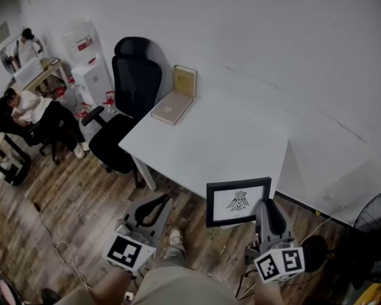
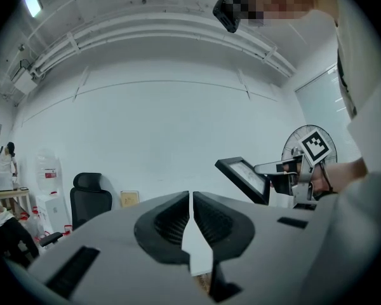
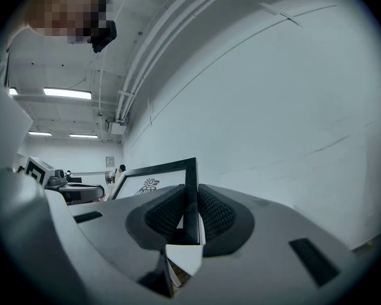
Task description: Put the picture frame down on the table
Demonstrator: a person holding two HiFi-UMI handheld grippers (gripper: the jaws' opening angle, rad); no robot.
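A black picture frame [image 1: 238, 201] with a white mat and a small bird-like print is held upright in the air, just off the near edge of the white table [image 1: 209, 138]. My right gripper [image 1: 265, 206] is shut on the picture frame's right edge; in the right gripper view that edge [image 3: 190, 196] runs between the ribbed pads. The left gripper [image 1: 153, 205] hangs over the wooden floor to the left, its jaws shut with nothing between them. From the left gripper view the picture frame [image 2: 242, 178] shows at the right, tilted.
A closed book [image 1: 173, 107] lies at the table's far corner with another book [image 1: 185, 80] standing against the wall. A black office chair [image 1: 130, 100] stands left of the table. A fan [image 1: 376, 218] is at the right. People sit at far left.
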